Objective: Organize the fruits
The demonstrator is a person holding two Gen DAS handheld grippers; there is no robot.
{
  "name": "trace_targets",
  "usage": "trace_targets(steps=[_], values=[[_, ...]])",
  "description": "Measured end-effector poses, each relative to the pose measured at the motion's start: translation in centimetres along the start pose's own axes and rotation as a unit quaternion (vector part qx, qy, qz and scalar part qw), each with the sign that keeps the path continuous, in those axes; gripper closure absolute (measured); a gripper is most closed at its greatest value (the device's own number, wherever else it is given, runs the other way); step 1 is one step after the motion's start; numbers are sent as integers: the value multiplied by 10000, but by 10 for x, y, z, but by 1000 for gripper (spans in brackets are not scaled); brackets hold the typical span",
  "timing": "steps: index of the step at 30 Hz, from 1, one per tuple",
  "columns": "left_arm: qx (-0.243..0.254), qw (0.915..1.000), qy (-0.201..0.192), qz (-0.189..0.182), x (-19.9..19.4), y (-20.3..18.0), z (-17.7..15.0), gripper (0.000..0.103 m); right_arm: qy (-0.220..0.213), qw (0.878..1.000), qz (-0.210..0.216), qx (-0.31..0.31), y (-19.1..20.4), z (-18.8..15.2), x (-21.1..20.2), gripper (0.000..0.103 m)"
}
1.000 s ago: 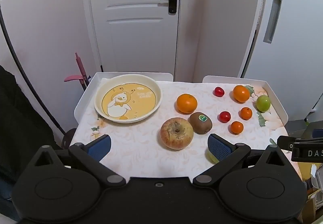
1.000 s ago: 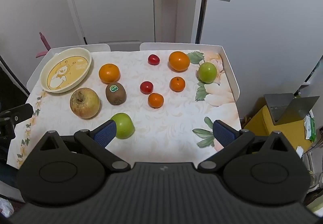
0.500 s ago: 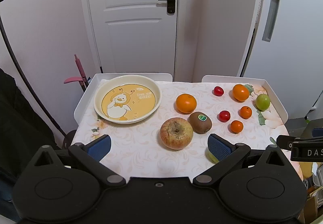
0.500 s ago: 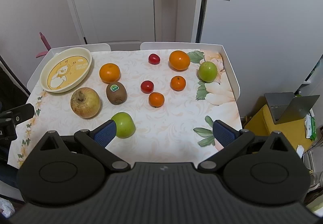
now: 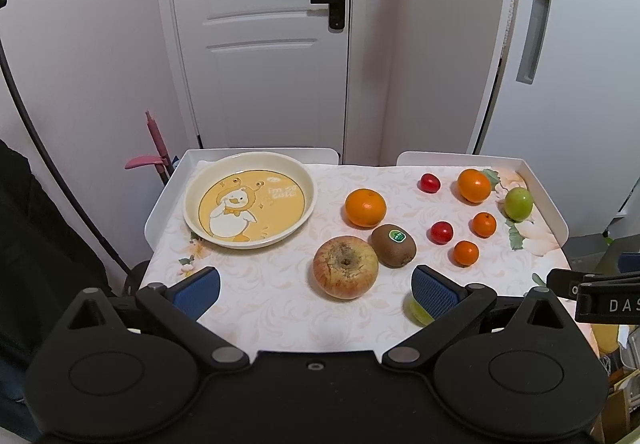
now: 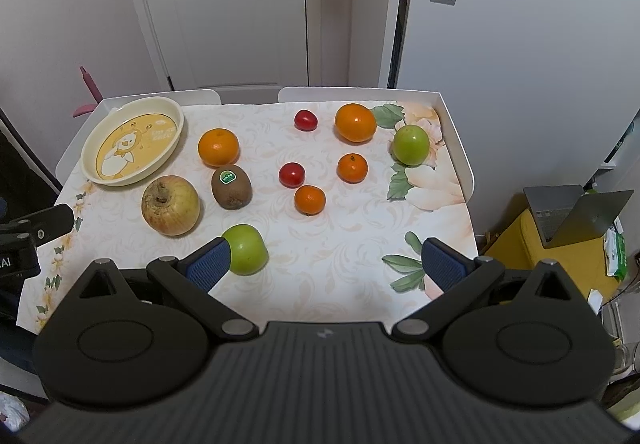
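A cream duck plate lies empty at the table's far left. Loose on the cloth are a big reddish apple, a kiwi, two large oranges, two small oranges, two red tomatoes and two green apples. My left gripper is open and empty above the near edge, before the big apple. My right gripper is open and empty, its left finger beside the near green apple.
The table has a white raised rim. A white door and walls stand behind it. A yellow bin with a grey laptop sits on the floor to the right. A pink handle leans at the far left.
Both grippers have risen and drawn back very slightly; the views shifted a little. No fruit has moved and both stay open.
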State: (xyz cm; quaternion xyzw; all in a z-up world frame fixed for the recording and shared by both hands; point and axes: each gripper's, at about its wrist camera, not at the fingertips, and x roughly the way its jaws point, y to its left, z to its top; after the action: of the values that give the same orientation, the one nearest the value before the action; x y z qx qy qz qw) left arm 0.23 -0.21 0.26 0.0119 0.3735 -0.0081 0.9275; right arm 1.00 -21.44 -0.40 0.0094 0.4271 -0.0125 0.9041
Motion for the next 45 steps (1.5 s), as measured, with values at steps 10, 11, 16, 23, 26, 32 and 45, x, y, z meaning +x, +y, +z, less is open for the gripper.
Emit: trace_targets(steps=[10,11,16,23,26,32,45], values=[[4,10000,-6,6,-1,0,0,0,5,10000,9,-10,1,0,-1,0],[5,10000,-6,0,-1,0,0,0,0,10000,7,-10,1,0,-1,0],[6,10000,-27,-1,-2,1,0,0,-15,10000,-5,-18,1,-1,-2,0],[-14,10000,-38,-2,-3,-1,-1,0,-19,10000,-20,-7,1,-1,-3,0],[-7,10000,-23,-3,-2,-1,-1,0,-34,10000,-17,17,-1,-1,-5,0],[-5,10000,-22,-4,-2,-2,0,0,-42,10000,-22,28,-3,0,-4,0],[-27,10000,-51,16,-4,-6,5,0,-134,9999,30,-73,-1,2,-8,0]])
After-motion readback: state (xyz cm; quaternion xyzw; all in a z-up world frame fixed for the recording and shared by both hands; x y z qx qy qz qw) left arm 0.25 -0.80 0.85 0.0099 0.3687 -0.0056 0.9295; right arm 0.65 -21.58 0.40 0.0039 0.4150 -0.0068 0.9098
